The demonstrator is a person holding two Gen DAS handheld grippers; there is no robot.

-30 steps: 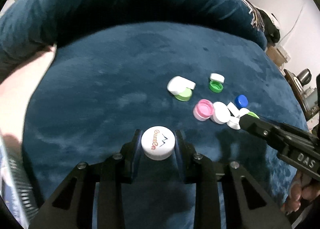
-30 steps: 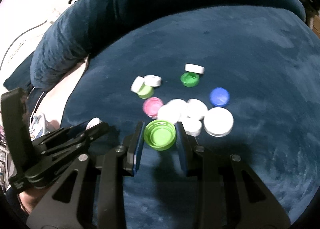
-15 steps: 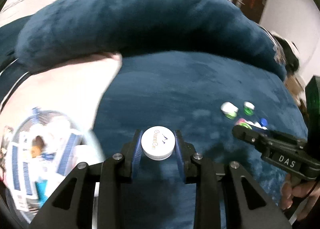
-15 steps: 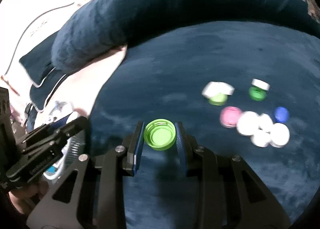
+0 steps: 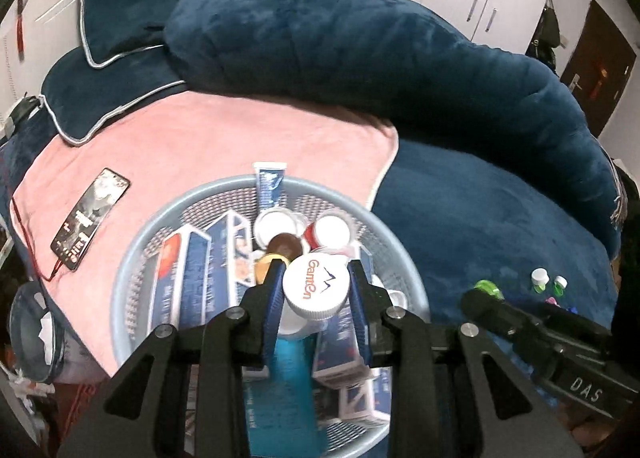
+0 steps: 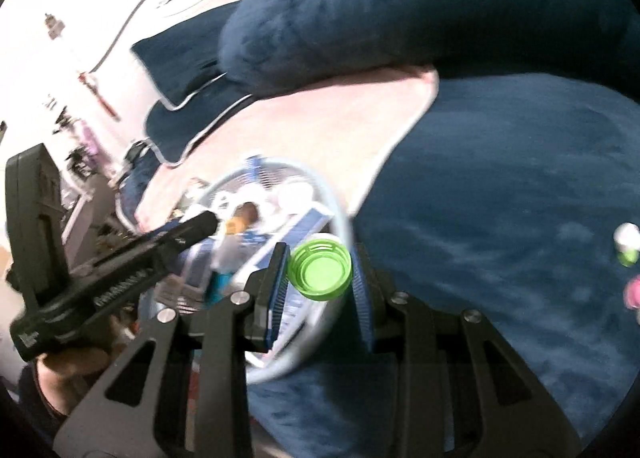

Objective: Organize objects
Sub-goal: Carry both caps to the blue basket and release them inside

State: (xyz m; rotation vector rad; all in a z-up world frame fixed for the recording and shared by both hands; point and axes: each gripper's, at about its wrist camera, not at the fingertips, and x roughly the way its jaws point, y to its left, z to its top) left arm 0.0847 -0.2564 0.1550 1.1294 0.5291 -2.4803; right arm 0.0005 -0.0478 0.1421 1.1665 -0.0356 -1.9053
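My left gripper [image 5: 316, 290] is shut on a white bottle cap [image 5: 315, 287] with orange lettering, held above a round light-blue basket [image 5: 132, 274]. The basket holds toothpaste boxes [image 5: 200, 270], a blue tube and several caps. My right gripper [image 6: 320, 272] is shut on a green bottle cap [image 6: 320, 271], open side up, over the basket's right rim [image 6: 340, 214]. It also shows in the left wrist view [image 5: 486, 290]. The left gripper shows in the right wrist view [image 6: 204, 224]. Several loose caps [image 5: 546, 284] lie far right on the blue blanket.
The basket sits on a pink towel [image 5: 200, 146] at the edge of a dark-blue plush blanket [image 5: 500, 218]. A phone [image 5: 90, 218] with a red cable lies on the towel. A big blue cushion [image 5: 360, 42] and pillows [image 5: 100, 70] rise behind.
Both grippers have swung left from the cap pile to the basket, each still holding its cap. The loose caps have slid to the far right of both views.
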